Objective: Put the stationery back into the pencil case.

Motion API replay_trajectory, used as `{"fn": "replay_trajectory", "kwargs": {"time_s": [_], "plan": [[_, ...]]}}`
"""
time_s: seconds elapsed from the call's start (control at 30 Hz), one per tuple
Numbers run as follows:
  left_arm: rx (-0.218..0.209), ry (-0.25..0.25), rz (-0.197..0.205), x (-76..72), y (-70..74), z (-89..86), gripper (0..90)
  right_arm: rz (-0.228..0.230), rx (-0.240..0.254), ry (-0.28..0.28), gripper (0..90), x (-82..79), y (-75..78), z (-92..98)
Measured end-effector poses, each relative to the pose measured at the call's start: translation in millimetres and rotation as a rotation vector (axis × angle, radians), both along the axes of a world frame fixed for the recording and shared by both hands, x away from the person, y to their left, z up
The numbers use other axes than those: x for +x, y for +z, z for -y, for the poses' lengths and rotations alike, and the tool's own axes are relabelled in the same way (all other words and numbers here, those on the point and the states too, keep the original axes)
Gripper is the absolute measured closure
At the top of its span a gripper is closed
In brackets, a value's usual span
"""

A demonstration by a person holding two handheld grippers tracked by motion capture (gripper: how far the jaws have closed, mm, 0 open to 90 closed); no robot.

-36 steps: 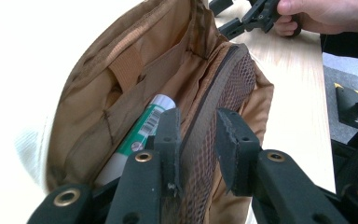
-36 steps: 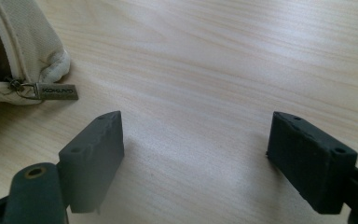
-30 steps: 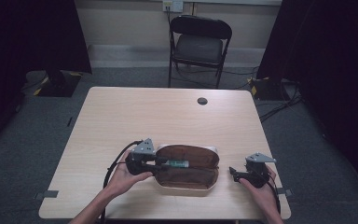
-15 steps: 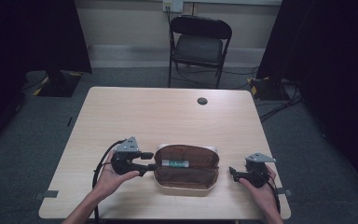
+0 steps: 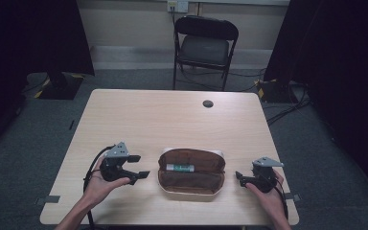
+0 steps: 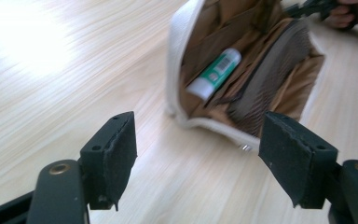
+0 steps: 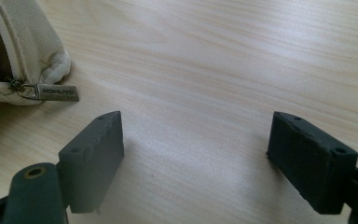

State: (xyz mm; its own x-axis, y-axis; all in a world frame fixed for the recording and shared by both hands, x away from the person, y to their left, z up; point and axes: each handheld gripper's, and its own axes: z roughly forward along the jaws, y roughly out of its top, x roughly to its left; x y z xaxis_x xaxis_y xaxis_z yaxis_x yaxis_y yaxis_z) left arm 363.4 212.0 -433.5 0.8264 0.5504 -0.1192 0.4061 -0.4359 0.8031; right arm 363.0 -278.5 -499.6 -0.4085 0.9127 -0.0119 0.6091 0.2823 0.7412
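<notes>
An open pouch, cream outside and brown inside, lies near the table's front edge. Inside it rests a green and white tube. My left gripper sits just left of the pouch, pointing at it, and does not touch it. Its jaws have just been opening, with nothing between them. The left gripper view looks past the left gripper into the pouch and at the tube. My right gripper rests open to the pouch's right. Beyond the right gripper lie the pouch's corner and its zipper pull.
The light wood table has a round black cable hole near its far edge. A black folding chair stands behind the table. Cables lie on the floor at the right.
My left gripper has drawn back to the left, away from the pouch, and its jaws have opened. The right gripper and the pouch have stayed put.
</notes>
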Motion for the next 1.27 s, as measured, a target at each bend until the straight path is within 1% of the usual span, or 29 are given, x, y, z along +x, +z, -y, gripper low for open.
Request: {"fn": "replay_trajectory", "kwargs": {"time_s": [0.13,0.17,0.23,0.3,0.33,0.37,0.4,0.47,0.5,0.53,0.6,0.63,0.67,0.7,0.73,0.8,0.83,0.9,0.93,0.97,1.03,1.07,1.1,1.13,1.17,1.2,1.27], "plan": [[0.015,0.05,-0.007,-0.6,-1.3,-10.6,24.4,0.0,0.0,0.0,17.4,0.0,0.0,0.0],[0.02,0.049,-0.008,-0.1,-1.5,-13.6,22.8,0.0,0.0,0.0,17.4,0.0,0.0,0.0],[0.023,0.061,-0.008,-0.1,-2.5,-20.4,21.8,0.0,0.0,0.0,17.4,0.0,0.0,0.0],[0.013,0.087,-0.01,0.6,-5.6,-29.5,20.6,0.0,0.0,0.0,17.4,0.0,0.0,0.0],[0.017,0.103,-0.007,1.9,-7.8,-34.7,20.0,0.0,0.0,0.0,17.4,0.0,0.0,0.0],[0.011,0.123,-0.016,2.4,-10.8,-38.7,18.7,0.0,0.0,0.0,17.4,0.0,0.0,0.0],[0.019,0.134,-0.023,3.1,-13.4,-42.6,16.8,0.0,0.0,0.0,17.4,0.0,0.0,0.0],[0.046,0.162,-0.038,4.1,-17.9,-49.0,17.1,0.002,-0.001,-0.001,17.4,0.2,-0.1,-0.2],[0.048,0.179,-0.049,3.7,-20.2,-51.9,17.1,0.002,-0.001,-0.002,17.4,0.2,-0.1,-0.2],[0.042,0.183,-0.053,3.7,-22.7,-55.3,17.4,0.001,0.0,-0.001,17.4,0.2,0.0,-0.2],[0.055,0.203,-0.057,3.2,-27.7,-61.4,17.2,0.001,-0.001,-0.002,17.4,0.2,-0.1,-0.2],[0.074,0.22,-0.064,4.3,-30.8,-64.5,17.2,0.002,-0.002,0.0,17.4,0.3,-0.1,-0.2],[0.094,0.239,-0.063,5.3,-34.0,-67.3,17.3,0.002,-0.001,-0.001,17.4,0.3,-0.1,-0.2],[0.116,0.25,-0.059,6.5,-37.2,-70.0,17.3,0.002,-0.002,-0.001,17.4,0.3,-0.2,-0.2],[0.135,0.25,-0.065,8.4,-39.9,-73.4,17.3,0.002,-0.002,0.0,17.4,0.3,-0.1,-0.2],[0.145,0.274,-0.09,11.7,-46.2,-78.4,17.1,0.002,-0.001,0.0,17.4,0.3,-0.1,-0.2],[0.159,0.286,-0.096,13.4,-49.4,-80.4,17.1,0.002,-0.002,0.0,17.4,0.3,-0.1,-0.2],[0.176,0.293,-0.119,16.2,-56.2,-82.9,17.0,0.001,-0.001,0.001,17.4,0.4,-0.1,-0.2],[0.184,0.311,-0.093,16.4,-58.4,-83.7,16.2,0.003,-0.001,0.001,17.4,0.5,-0.2,-0.2],[0.191,0.323,-0.085,16.4,-59.1,-83.7,15.9,0.003,-0.002,0.001,17.4,0.5,-0.2,-0.2],[0.189,0.315,-0.067,15.6,-60.5,-83.7,15.5,0.003,-0.002,0.001,17.4,0.6,-0.2,-0.3],[0.202,0.317,-0.041,14.3,-62.5,-82.1,14.9,0.003,-0.001,0.003,17.4,0.7,-0.2,-0.3],[0.199,0.316,-0.018,13.6,-65.2,-80.3,13.4,0.003,-0.001,0.004,17.4,0.7,-0.2,-0.3],[0.188,0.319,-0.004,13.1,-68.2,-78.5,9.3,0.003,-0.001,0.004,17.3,0.8,-0.2,-0.3],[0.175,0.317,-0.004,13.3,-70.0,-76.5,4.8,0.004,-0.001,0.006,17.3,0.9,-0.2,-0.3],[0.187,0.317,-0.006,13.5,-69.4,-75.8,2.8,0.004,-0.001,0.005,17.4,0.9,-0.2,-0.3],[0.188,0.314,-0.01,13.8,-69.7,-75.0,1.2,0.004,-0.001,0.006,17.4,0.9,-0.2,-0.3]]}}
